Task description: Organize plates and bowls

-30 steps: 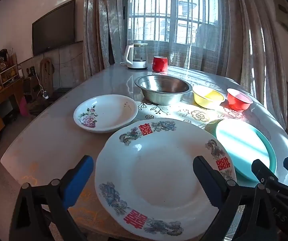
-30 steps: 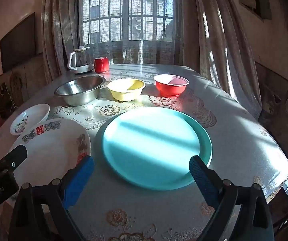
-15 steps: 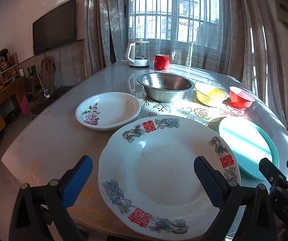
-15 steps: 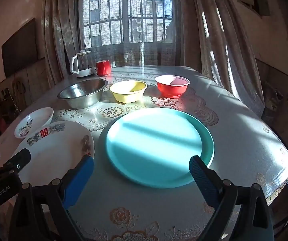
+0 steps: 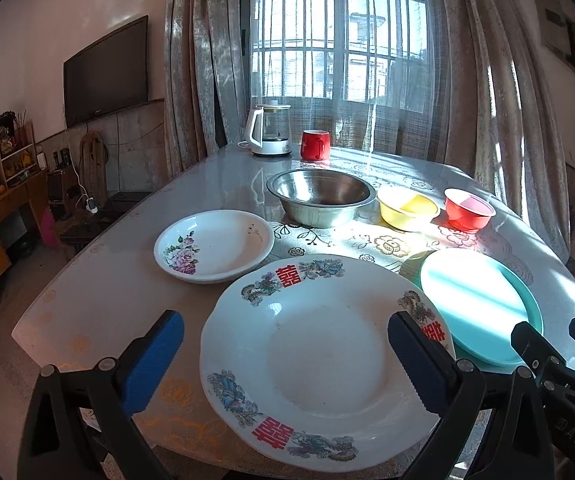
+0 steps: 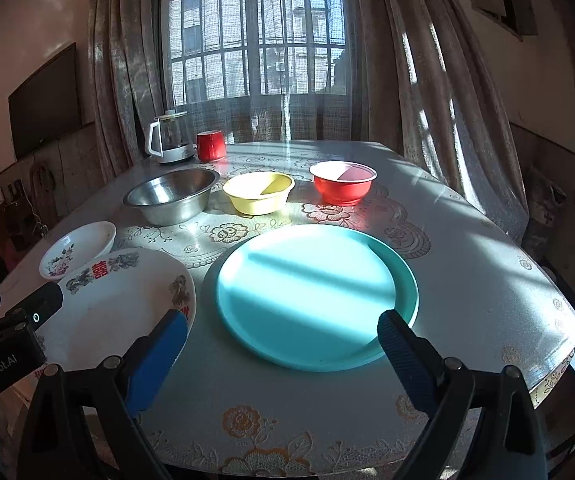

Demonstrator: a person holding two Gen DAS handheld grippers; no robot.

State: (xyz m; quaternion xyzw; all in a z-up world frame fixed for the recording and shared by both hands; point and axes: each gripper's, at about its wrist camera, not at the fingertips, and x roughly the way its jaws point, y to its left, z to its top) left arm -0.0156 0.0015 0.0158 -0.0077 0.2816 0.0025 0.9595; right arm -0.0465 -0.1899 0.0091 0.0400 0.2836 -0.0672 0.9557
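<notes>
left tool point(image 5: 285, 354): spread, "GenRobot.AI" | right tool point(image 6: 283, 344): spread | white plate point(image 5: 327, 360): red 囍

Both units same build: left gripper point(image 5: 285, 360) and right gripper point(image 6: 283, 350) have black angular plastic finger arms with blue ribbed pads point(image 6: 401, 350) – silver pivot screws point(image 5: 105, 364) on each arm. White "GenRobot.AI" lettering on left unit's black housing, seen from right wrist view; "DAS" embossed on right unit's body.

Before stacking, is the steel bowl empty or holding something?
Empty: both views show the steel bowl's bare metal inside, upright on the table.
</notes>
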